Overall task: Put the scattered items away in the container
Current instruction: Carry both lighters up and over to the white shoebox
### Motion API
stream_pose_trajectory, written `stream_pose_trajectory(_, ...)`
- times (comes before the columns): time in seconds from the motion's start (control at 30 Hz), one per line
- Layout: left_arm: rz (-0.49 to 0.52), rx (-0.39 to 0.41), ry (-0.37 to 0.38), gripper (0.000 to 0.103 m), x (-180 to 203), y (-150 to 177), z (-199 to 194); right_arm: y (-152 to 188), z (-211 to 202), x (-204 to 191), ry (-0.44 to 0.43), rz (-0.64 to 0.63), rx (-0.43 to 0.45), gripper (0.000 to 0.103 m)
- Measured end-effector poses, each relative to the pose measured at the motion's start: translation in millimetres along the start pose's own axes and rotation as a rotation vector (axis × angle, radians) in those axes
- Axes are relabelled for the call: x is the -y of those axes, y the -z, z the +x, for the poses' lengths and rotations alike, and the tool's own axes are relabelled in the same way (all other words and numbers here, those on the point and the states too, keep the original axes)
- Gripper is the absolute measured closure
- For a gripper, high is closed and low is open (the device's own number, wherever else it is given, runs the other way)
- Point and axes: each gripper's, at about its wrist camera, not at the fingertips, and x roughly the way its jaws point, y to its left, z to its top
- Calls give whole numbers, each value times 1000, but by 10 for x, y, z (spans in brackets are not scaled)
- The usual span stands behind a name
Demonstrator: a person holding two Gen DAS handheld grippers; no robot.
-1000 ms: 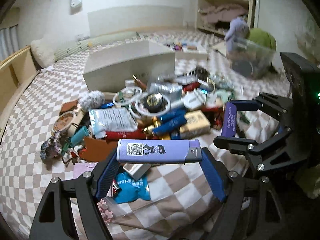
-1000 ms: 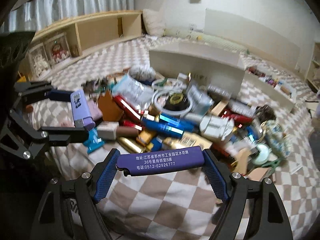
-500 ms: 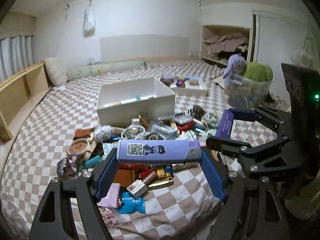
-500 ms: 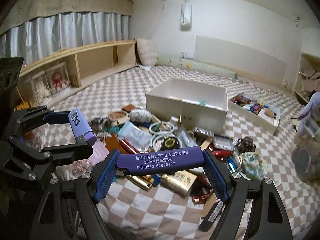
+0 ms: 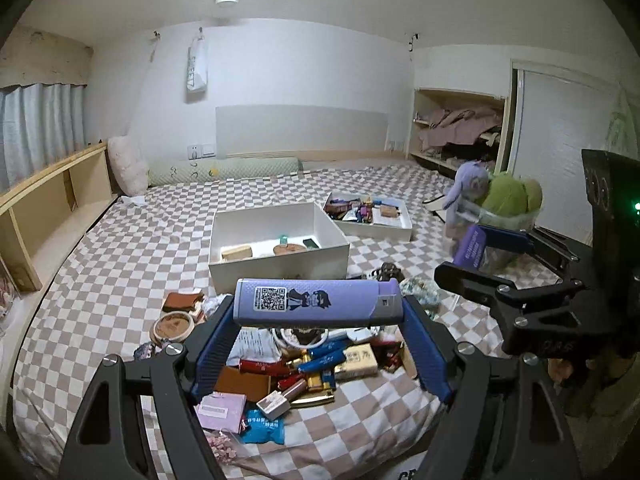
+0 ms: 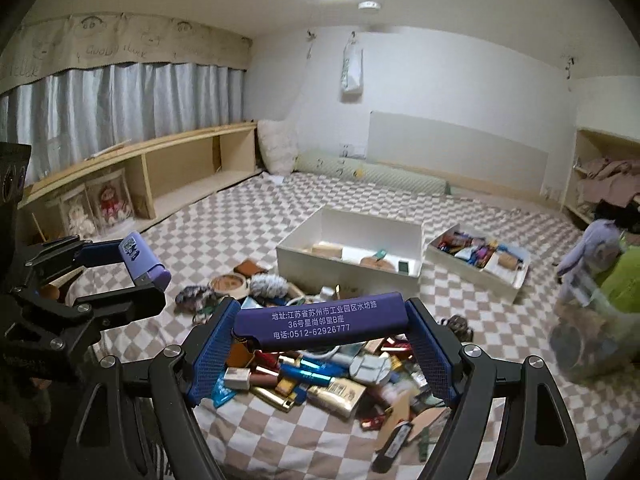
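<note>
Checkered bedding beneath offers no catch: left tongs (image 5: 318,308) and right tongs (image 6: 316,322) each clamp a purple lighter (image 5: 316,307) endwise, so either may pivot free short of the far white box (image 5: 276,246).

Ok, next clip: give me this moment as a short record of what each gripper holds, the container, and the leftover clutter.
left gripper: shut on pale purple lighter with QR code, held crosswise
right gripper: shut on dark purple lighter with white printed text, held crosswise
container: open white rectangular box, a few items inside
clutter: pile of small items on checked bedspread, in front of the box
</note>
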Motion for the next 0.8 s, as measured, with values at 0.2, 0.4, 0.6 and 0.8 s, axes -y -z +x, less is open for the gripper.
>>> stream_pose_trajectory(0.2, -12, 9, -28, 23, -28, -288, -35, -282, -70, 53, 13, 3, 6, 20)
stream_pose_trajectory(0.4, -32, 29, -84, 23, -130, -632, 26, -632, -6, 156, 34, 17, 12, 20)
stream_pose_trajectory(0.6, -41, 24, -129, 23, -245, -992, 282, -983, 206, 345, 54, 46, 12, 20)
stream_pose_trajectory(0.8, -51, 16, -167, 23, -401, -1333, 696, -1334, 600, 606, 74, 89, 10, 20)
